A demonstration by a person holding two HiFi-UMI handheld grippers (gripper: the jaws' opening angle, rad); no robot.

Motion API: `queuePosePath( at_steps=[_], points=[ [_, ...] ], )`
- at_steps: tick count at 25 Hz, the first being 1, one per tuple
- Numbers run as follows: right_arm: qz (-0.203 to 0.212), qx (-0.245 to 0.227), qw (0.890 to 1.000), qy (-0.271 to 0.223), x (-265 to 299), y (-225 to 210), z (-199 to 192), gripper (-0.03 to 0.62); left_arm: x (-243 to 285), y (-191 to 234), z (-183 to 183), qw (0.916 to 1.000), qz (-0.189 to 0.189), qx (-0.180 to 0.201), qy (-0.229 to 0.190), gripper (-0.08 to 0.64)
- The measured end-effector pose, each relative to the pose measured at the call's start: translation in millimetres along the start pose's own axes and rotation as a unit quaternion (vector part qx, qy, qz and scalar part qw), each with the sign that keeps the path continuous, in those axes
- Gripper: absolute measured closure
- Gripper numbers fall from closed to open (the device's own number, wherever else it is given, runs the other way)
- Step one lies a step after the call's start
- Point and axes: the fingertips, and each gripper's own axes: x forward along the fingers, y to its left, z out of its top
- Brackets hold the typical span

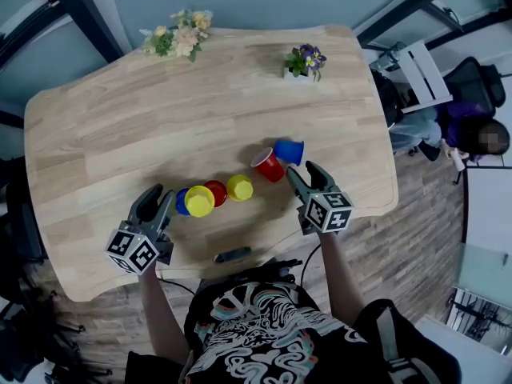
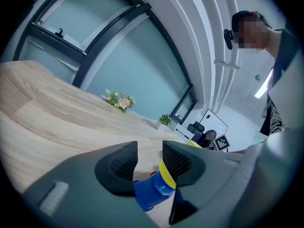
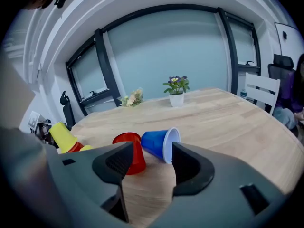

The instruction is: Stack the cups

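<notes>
Near the wooden table's (image 1: 120, 126) front edge, a yellow cup (image 1: 199, 201), a red cup (image 1: 216, 192) and another yellow cup (image 1: 239, 187) stand upside down in a row. A blue cup (image 1: 182, 202) lies against the left yellow one. My left gripper (image 1: 160, 195) is just left of it. In the left gripper view the blue cup's (image 2: 153, 194) base shows low between the fingers and bare table shows between the pads, so the left gripper (image 2: 149, 159) is open. Further right stand a red cup (image 1: 268, 165) (image 3: 129, 152) upside down and a blue cup (image 1: 290, 150) (image 3: 159, 144) on its side. My right gripper (image 1: 302, 171) (image 3: 149, 159) hovers open just short of them.
A flower bunch (image 1: 180, 37) lies at the table's far edge and a small potted plant (image 1: 306, 61) stands at the far right. A dark object (image 1: 232, 254) rests at the front edge. White chairs (image 1: 422, 69) and a seated person (image 1: 468, 130) are beyond the right edge.
</notes>
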Motion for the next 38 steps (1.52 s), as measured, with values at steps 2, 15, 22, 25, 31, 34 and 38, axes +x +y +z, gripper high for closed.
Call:
queuePosePath(
  at_steps=[2,15,22,25,31,34,38],
  points=[
    [-0.005,0.013,1.000,-0.001,3.1,-6.5,0.8,0.336,1.3,-0.5,1.4,1.0000,0.001,0.001,0.000,0.408],
    [0.017,0.083,0.996,-0.011,25.5,-15.2,5.3,0.422,5.4,2.3,9.3,1.0000,0.002,-0.002,-0.009,0.408],
    [0.029,0.096,0.995,-0.018,28.9,-14.3,7.0,0.511,5.8,4.0,11.9,0.9999,0.003,-0.002,-0.013,0.408],
    [0.029,0.098,0.994,-0.026,26.4,-14.5,9.8,0.525,6.2,2.0,15.7,0.9998,0.001,-0.001,-0.018,0.408],
    [0.023,0.097,0.994,-0.046,18.5,-16.7,20.2,0.566,4.9,-2.9,23.2,0.9997,-0.001,0.004,-0.026,0.408],
    [0.026,0.094,0.994,-0.054,12.6,-14.2,25.2,0.566,2.2,-6.5,27.5,0.9995,-0.002,0.007,-0.032,0.408],
    [0.036,0.096,0.992,-0.072,4.2,-7.9,37.5,0.566,-0.3,-11.1,35.4,0.9990,-0.004,0.010,-0.044,0.410]
  ],
)
